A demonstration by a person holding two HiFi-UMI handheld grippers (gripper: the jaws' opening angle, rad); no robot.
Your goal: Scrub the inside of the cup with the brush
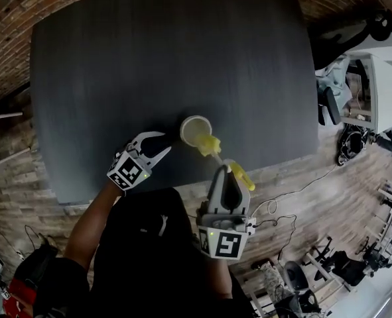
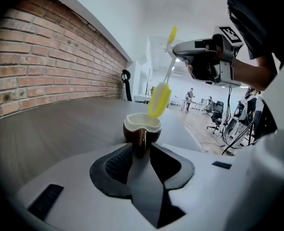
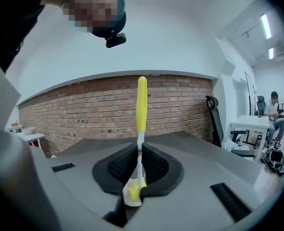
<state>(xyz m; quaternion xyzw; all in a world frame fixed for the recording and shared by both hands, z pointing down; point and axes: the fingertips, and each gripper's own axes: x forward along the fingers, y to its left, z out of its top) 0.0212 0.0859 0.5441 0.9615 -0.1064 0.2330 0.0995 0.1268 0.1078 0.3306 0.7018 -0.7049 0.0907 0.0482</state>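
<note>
A brown cup [image 1: 194, 130] with a cream inside stands on the dark table [image 1: 116, 78] near its front edge. In the left gripper view the cup [image 2: 142, 128] turns its handle toward me. My left gripper [image 1: 164, 144] stands open just left of the cup, and the handle lies between the fingertips of my left gripper [image 2: 141, 149] without being pressed. My right gripper [image 1: 225, 169] is shut on the thin white shaft of the yellow brush [image 1: 209, 144]. The brush head [image 2: 159, 100] hangs tilted at the cup's rim. In the right gripper view, the brush [image 3: 141, 105] runs through my shut right gripper [image 3: 140, 163].
The table's front edge [image 1: 182, 192] runs just under both grippers. A brick wall [image 2: 45, 66] lies beyond the table. To the right are an office chair [image 1: 375, 25], white desks [image 1: 375, 91] and cables [image 1: 295, 197] on the wooden floor.
</note>
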